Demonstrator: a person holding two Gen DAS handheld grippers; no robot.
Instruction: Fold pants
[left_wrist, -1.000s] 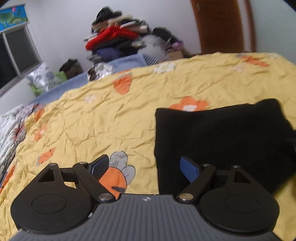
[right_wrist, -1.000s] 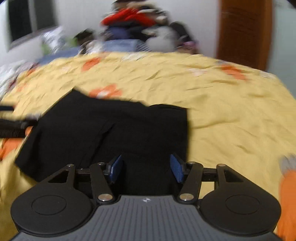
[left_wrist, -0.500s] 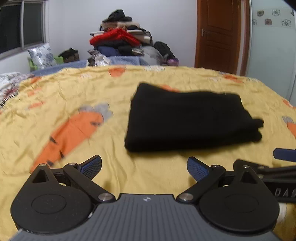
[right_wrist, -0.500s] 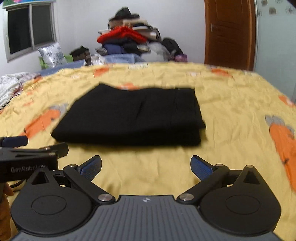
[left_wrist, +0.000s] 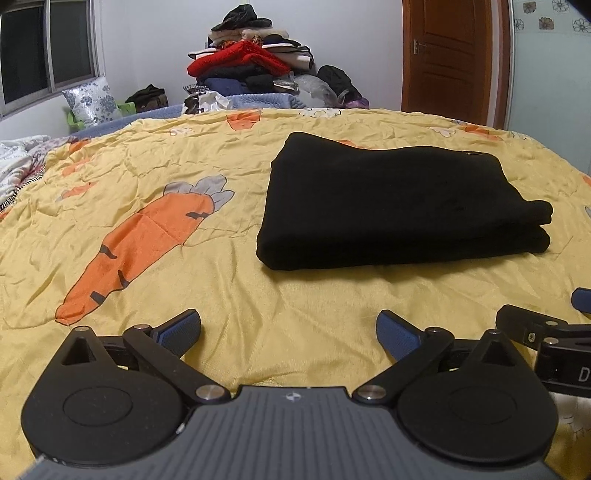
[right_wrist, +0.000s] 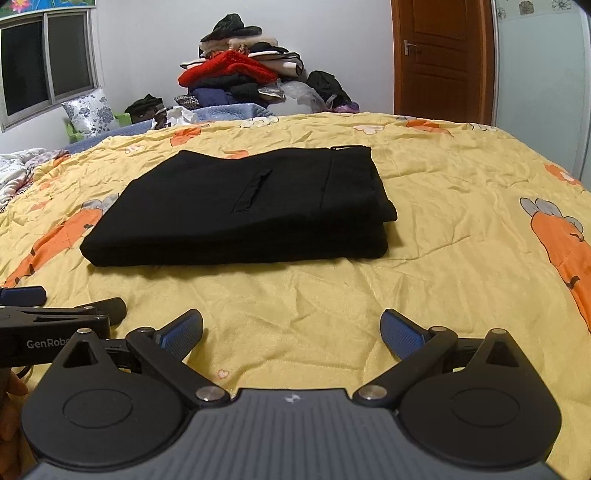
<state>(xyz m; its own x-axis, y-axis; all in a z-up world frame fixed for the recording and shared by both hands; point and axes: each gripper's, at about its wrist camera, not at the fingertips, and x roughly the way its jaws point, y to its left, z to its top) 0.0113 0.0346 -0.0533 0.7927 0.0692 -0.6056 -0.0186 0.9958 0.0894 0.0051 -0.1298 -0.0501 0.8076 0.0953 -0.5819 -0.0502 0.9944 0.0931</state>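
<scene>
On the far left is a dark window (left_wrist: 44, 55), and below it leans a flowery pillow (left_wrist: 90, 99). A little to the right, at the back by the white wall, sits a big pile of clothes (left_wrist: 251, 66) with something red in it.

The bed is covered with a yellow blanket (left_wrist: 314, 295) that has orange carrots on it. One big carrot (left_wrist: 147, 243) lies on the left side in the left wrist view.

The left gripper (left_wrist: 288, 332) hangs low over the blanket, near the front edge. Its blue pads (left_wrist: 181, 332) are spread wide apart. Its jaws have just been opening, and only bare blanket shows between them. It holds nothing.

The black pants (left_wrist: 391, 206) lie in the middle of the bed, a bit past both grippers. They are folded into a flat, thick bundle, with layers showing at the right end. In the right wrist view a pocket slit (right_wrist: 251, 192) shows on top. The pants touch no gripper.

The right gripper (right_wrist: 291, 334) is just beside the left one, also low over the blanket. Its jaws have just been opening too, and nothing is between them. It is let go and empty.

On the far right stands a brown wooden door (left_wrist: 450, 55).
</scene>
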